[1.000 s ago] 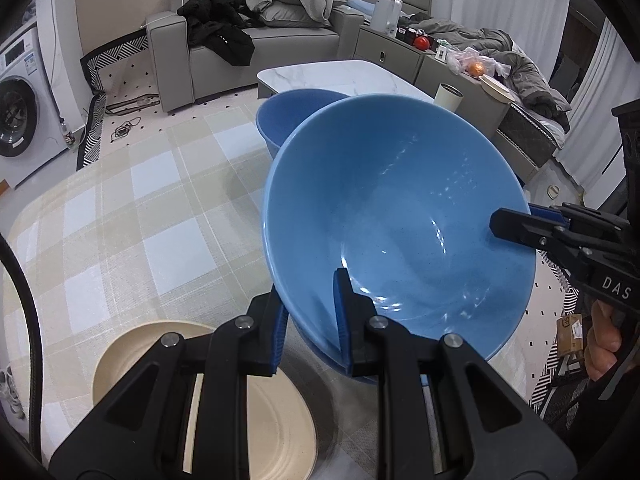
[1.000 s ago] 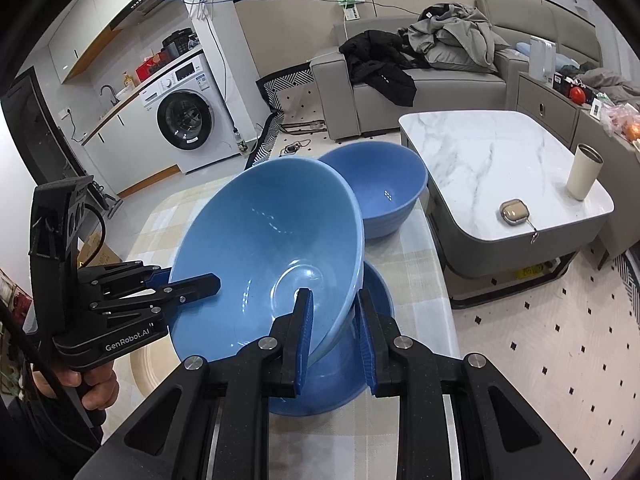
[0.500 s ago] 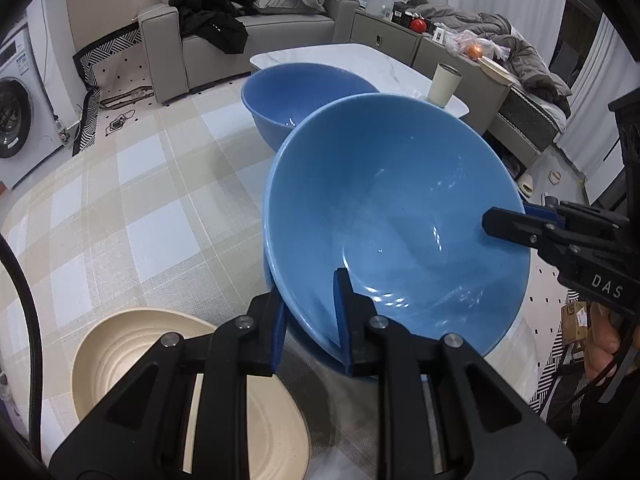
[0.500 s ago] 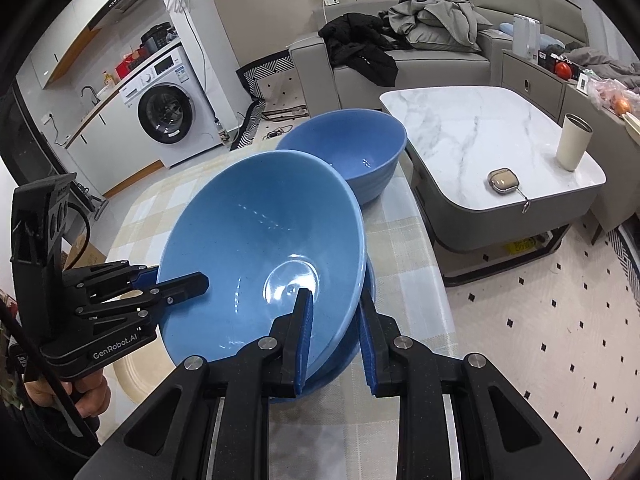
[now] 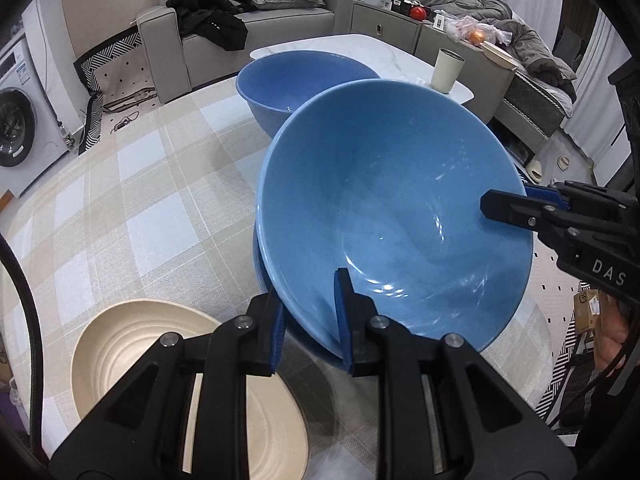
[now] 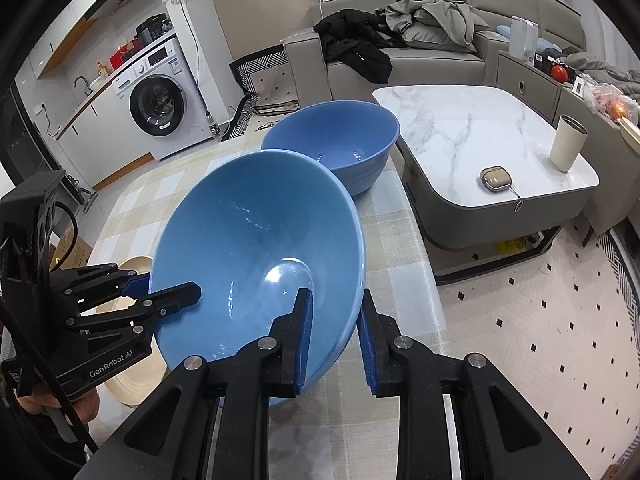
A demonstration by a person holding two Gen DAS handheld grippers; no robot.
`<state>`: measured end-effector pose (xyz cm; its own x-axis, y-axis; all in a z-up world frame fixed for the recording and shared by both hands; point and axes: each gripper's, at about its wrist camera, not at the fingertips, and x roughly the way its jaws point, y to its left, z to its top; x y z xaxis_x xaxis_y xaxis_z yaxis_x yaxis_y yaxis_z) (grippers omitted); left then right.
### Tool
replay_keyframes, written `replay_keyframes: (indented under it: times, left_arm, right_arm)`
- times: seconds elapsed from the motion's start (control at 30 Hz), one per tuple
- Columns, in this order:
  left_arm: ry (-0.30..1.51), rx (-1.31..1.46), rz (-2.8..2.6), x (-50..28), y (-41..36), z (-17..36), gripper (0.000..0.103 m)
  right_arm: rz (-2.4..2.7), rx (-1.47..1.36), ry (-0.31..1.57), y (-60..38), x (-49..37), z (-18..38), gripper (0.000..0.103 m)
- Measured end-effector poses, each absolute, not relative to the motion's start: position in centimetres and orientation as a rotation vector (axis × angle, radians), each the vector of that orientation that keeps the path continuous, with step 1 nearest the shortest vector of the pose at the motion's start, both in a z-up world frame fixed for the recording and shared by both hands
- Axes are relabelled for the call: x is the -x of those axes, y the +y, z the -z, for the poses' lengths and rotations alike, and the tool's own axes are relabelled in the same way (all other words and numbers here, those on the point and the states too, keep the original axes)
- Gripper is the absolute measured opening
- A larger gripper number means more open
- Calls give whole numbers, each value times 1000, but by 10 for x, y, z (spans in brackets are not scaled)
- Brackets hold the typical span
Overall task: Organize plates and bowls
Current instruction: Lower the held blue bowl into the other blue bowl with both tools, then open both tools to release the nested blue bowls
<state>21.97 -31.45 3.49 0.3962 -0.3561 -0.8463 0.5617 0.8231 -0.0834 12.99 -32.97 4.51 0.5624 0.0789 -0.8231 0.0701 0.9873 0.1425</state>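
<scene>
Over the checked tablecloth (image 5: pixel 132 216), both grippers clamped one big blue bowl (image 5: pixel 392 216) by opposite rim edges. Left gripper (image 5: pixel 308 320) was nearly closed, pads pinching the near rim; right gripper (image 6: pixel 334 336) was likewise pinched on its side of the rim. Bowl was tilted, mouth facing up and toward the left gripper's camera, sitting in a second blue dish (image 5: pixel 264 276) underneath. Another blue bowl (image 6: pixel 336 148) stood upright just behind. Beige plate (image 5: pixel 132 344) lay beside, at the left.
</scene>
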Motion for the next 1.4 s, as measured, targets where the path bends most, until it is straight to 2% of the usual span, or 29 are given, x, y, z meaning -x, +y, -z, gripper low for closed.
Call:
replay_keyframes:
  times: [0.63,0.9,1.13,1.4]
  left_arm:
    - [1026,-248,587,-222,-311,-35,18]
    - [1047,-214,608,-229,-304,-37,21]
    - [994,-295,545,-227,-308,-38,24]
    - [1054,-251,562,-237,-300,-22,26]
  right_arm:
    - [-1,-161,991,-332,-132,-36,24]
    - [-9,-187,1001,-337,-133,-30,24]
    - [-10,-206,1016,-338,-134,-26,24]
    - [-12,-201,1019,-335,-135,-24,24]
